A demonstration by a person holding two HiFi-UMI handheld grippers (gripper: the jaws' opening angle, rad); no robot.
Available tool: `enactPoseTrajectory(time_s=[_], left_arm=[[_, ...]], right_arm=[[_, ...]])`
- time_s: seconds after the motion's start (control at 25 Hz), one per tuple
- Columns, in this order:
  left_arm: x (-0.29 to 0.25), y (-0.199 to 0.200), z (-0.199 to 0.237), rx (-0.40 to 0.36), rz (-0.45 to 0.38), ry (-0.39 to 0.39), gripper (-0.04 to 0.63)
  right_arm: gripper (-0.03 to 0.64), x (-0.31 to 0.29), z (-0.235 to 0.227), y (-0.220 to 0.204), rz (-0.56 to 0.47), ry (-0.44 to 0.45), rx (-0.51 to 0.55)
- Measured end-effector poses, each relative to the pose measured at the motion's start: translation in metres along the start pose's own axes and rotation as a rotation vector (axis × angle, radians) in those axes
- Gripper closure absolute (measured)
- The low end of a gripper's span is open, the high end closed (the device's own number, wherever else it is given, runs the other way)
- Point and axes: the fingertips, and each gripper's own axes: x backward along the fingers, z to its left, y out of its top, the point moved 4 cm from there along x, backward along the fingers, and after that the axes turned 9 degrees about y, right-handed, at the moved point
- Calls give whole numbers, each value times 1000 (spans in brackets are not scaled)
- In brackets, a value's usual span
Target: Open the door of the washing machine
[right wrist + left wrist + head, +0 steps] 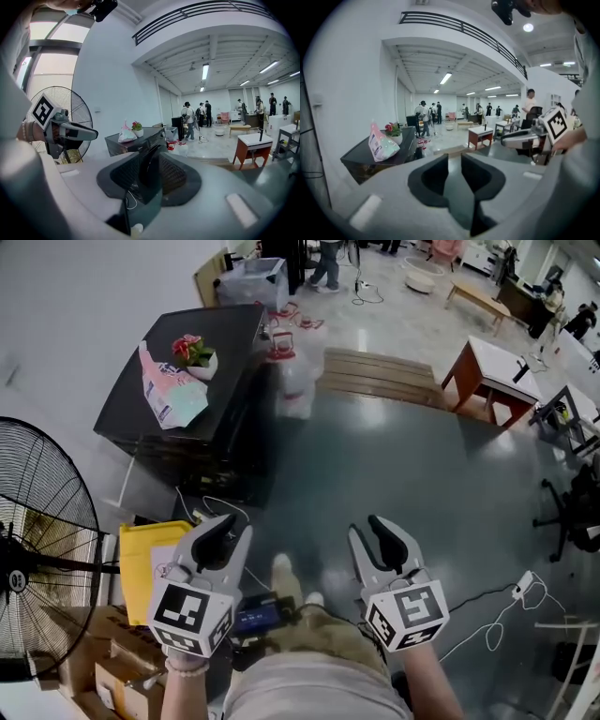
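The black washing machine (202,442) stands against the wall at the upper left of the head view, with a pink-and-white bag (169,390) and a potted red flower (195,352) on its top. Its dark front (151,139) shows beyond the jaws in the right gripper view; the door looks closed. My left gripper (232,531) and right gripper (366,529) are held side by side well short of the machine, both open with nothing between the jaws. The left gripper view looks past the machine (370,161) at the hall.
A large black fan (37,531) stands at the left, with a yellow bin (141,568) and cardboard boxes (103,667) beside it. White bags (295,376) and a wooden pallet (380,376) lie beyond the machine. A red-brown table (492,376) and a white cable (506,610) are to the right. People stand far back.
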Motion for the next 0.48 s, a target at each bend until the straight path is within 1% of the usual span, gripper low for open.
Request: enactPoseTrajectory(time_s=[0.28, 0.48], left_arm=[[-18, -5, 8, -4, 3, -19, 518], [-37, -3, 20, -4, 0, -34, 518]], right_arm=[[503, -6, -11, -5, 5, -34, -5], [503, -22, -17, 0, 11, -43, -9]])
